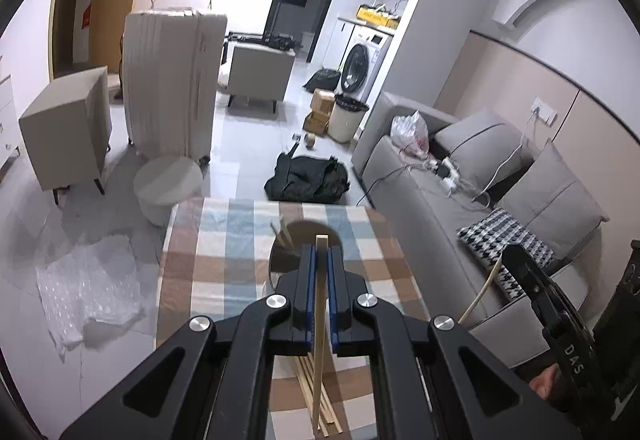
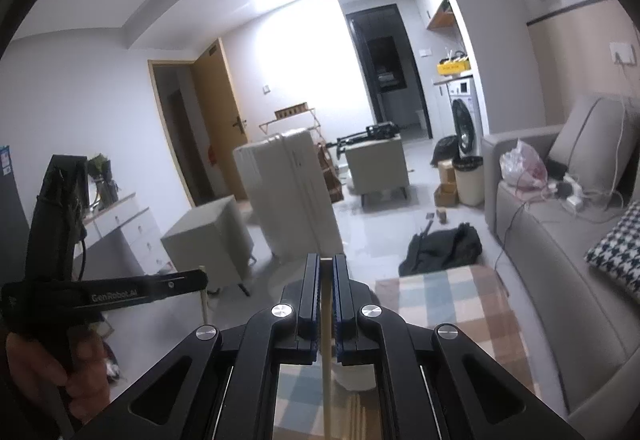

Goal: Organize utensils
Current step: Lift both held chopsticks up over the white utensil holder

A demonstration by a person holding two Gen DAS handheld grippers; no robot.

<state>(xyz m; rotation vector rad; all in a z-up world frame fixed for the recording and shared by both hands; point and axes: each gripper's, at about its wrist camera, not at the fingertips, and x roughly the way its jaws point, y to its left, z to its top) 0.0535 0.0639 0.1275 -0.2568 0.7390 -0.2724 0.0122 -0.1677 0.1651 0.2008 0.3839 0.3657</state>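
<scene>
The left gripper [image 1: 320,254] is clamped on one pale, slender wooden chopstick [image 1: 320,304], pinched between its blue-lined pads with the tip standing just above them. The right gripper [image 2: 327,272] is likewise closed on a second pale wooden chopstick [image 2: 327,372]. Both sticks are held in the air above the table with the blue, brown and white checked cloth [image 1: 208,260].

Handling, as judged: each stick is light, stiff and smooth, so it may pivot or slide in a two-point pinch; a hold nearer mid-length would steady it better than one near an end.

The left wrist view alone shows the loose bundle of pale wooden chopsticks [image 1: 310,380] lying on the cloth below the jaws, and the dark round holder [image 1: 296,246] beyond, with stick ends leaning in it. The right wrist view alone shows the person's left hand [image 2: 48,368] around the other tool's handle; the holder is hidden there.
</scene>
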